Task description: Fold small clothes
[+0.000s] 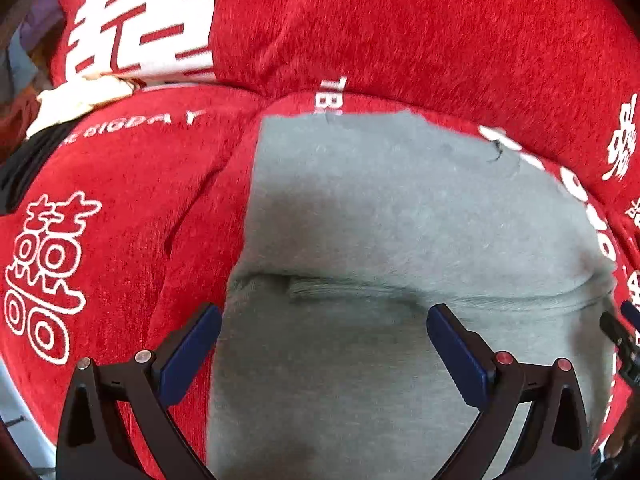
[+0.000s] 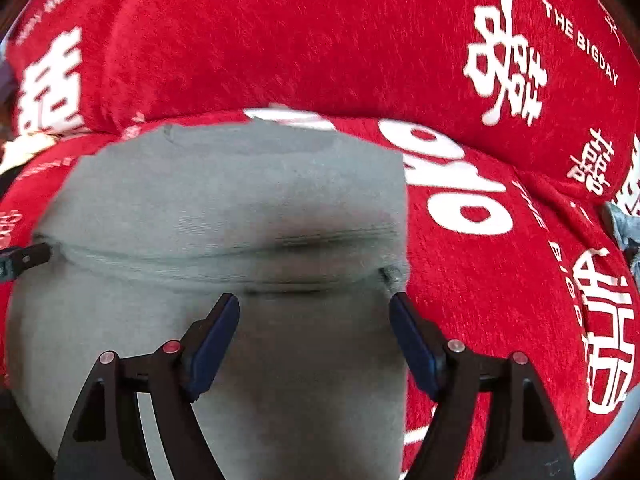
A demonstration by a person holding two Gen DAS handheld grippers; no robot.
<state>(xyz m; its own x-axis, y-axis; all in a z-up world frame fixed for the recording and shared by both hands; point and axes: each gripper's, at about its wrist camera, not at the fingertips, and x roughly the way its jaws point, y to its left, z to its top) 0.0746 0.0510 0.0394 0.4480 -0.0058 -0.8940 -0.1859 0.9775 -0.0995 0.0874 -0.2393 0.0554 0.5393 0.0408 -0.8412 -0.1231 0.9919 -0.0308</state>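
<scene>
A grey garment (image 1: 400, 220) lies flat on a red cover with white lettering, with a folded edge running across it just beyond the fingertips. It also shows in the right wrist view (image 2: 240, 192). My left gripper (image 1: 324, 316) is open and empty, hovering over the garment's left part near the fold. My right gripper (image 2: 314, 304) is open and empty, over the garment's right part, its right finger near the garment's right edge. The right gripper's tip (image 1: 618, 332) shows at the right edge of the left wrist view, and the left gripper's tip (image 2: 24, 260) at the left edge of the right wrist view.
The red cover (image 1: 120, 220) spreads over the seat and a raised back cushion (image 2: 280, 40) behind the garment. White and black clothes (image 1: 72, 104) lie at the far left. A bluish cloth (image 2: 624, 224) lies at the far right.
</scene>
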